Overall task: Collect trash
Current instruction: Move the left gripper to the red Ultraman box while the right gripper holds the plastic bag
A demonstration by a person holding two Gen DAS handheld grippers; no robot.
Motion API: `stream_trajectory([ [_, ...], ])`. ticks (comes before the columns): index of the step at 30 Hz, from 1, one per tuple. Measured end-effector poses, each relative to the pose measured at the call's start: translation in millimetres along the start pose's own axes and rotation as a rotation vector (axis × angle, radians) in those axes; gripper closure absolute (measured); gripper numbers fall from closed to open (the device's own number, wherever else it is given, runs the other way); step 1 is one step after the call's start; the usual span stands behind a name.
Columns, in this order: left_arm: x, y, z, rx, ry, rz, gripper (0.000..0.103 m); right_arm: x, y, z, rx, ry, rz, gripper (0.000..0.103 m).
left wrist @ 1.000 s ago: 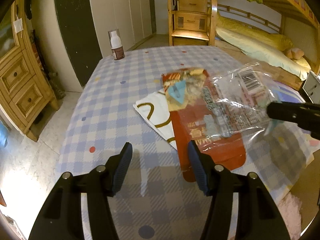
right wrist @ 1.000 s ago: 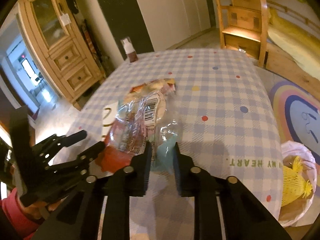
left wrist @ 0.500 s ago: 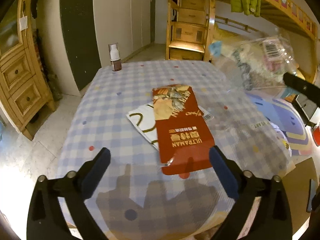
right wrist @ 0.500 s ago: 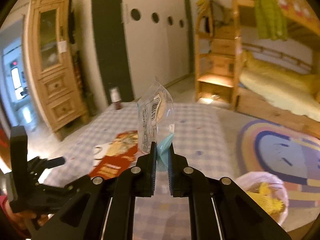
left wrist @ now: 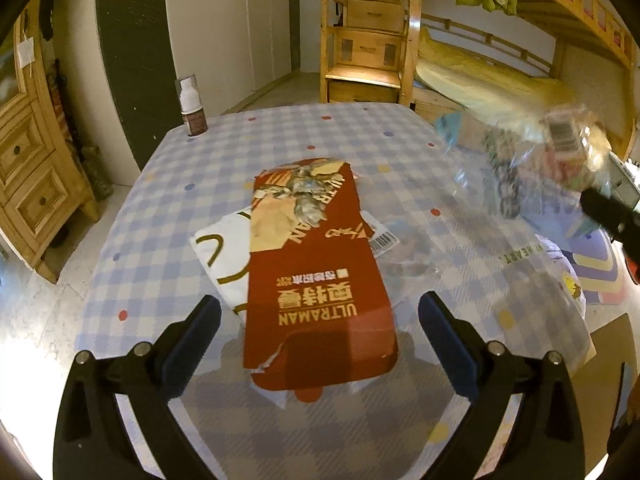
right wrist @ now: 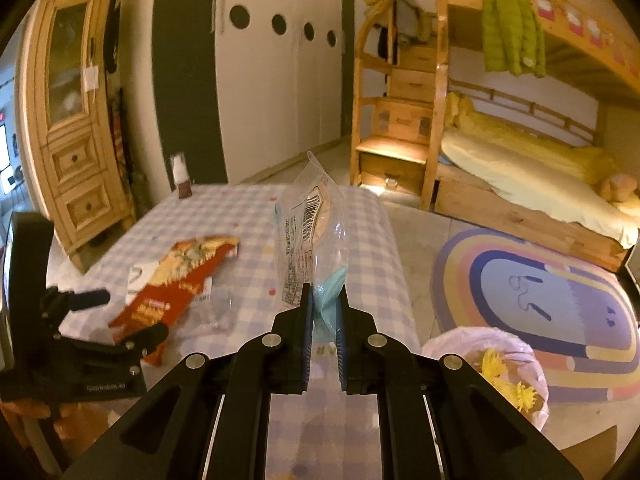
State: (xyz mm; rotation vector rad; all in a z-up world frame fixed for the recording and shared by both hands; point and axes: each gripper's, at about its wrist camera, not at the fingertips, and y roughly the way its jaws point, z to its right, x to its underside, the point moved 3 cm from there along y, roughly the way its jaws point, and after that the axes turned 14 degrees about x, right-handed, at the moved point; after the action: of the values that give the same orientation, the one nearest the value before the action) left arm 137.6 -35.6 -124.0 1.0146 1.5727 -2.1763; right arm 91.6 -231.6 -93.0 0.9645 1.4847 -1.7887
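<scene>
With the left gripper (left wrist: pixel 319 322) hovering wide open over the red printed cardboard package (left wrist: pixel 316 264) on the checked tablecloth (left wrist: pixel 160 208), the right gripper (right wrist: pixel 323 320), pinching the clear crinkly plastic wrapper (right wrist: pixel 310 232), should probably carry it right over the pale plastic trash bag (right wrist: pixel 486 354) before releasing.

A blue-and-white checked cloth dotted with red, blue and yellow is covering the table (left wrist: pixel 132 280). The red wrapper (left wrist: pixel 316 300) is showing yellow lettering. The clear bag (right wrist: pixel 310 232) is carrying a black barcode and a turquoise patch. The rug (right wrist: pixel 552 304) is showing rainbow rings.
</scene>
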Motion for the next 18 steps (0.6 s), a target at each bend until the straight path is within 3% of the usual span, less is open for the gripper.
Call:
stream_trajectory([
  [6, 4.6, 2.7, -2.5, -0.007, -0.007, -0.019, 0.007, 27.6, 12.2, -20.3, -0.067, -0.093, -0.108, 0.091],
  [11, 5.5, 0.5, -7.4, -0.004, -0.021, -0.017, 0.007, 37.2, 15.3, -30.6, -0.108, -0.106, -0.142, 0.09],
  [13, 5.5, 0.7, -8.0, -0.005, -0.022, -0.018, 0.007, 33.7, 14.0, -30.9, -0.117, -0.099, -0.136, 0.084],
  [16, 4.8, 0.4, -9.1, -0.002, -0.027, -0.017, 0.007, 24.8, 10.8, -29.3, -0.132, -0.069, -0.112, 0.066],
  [18, 4.6, 0.4, -9.4, -0.001, -0.026, -0.018, 0.007, 17.4, 8.4, -25.9, -0.144, -0.034, -0.099, 0.065],
])
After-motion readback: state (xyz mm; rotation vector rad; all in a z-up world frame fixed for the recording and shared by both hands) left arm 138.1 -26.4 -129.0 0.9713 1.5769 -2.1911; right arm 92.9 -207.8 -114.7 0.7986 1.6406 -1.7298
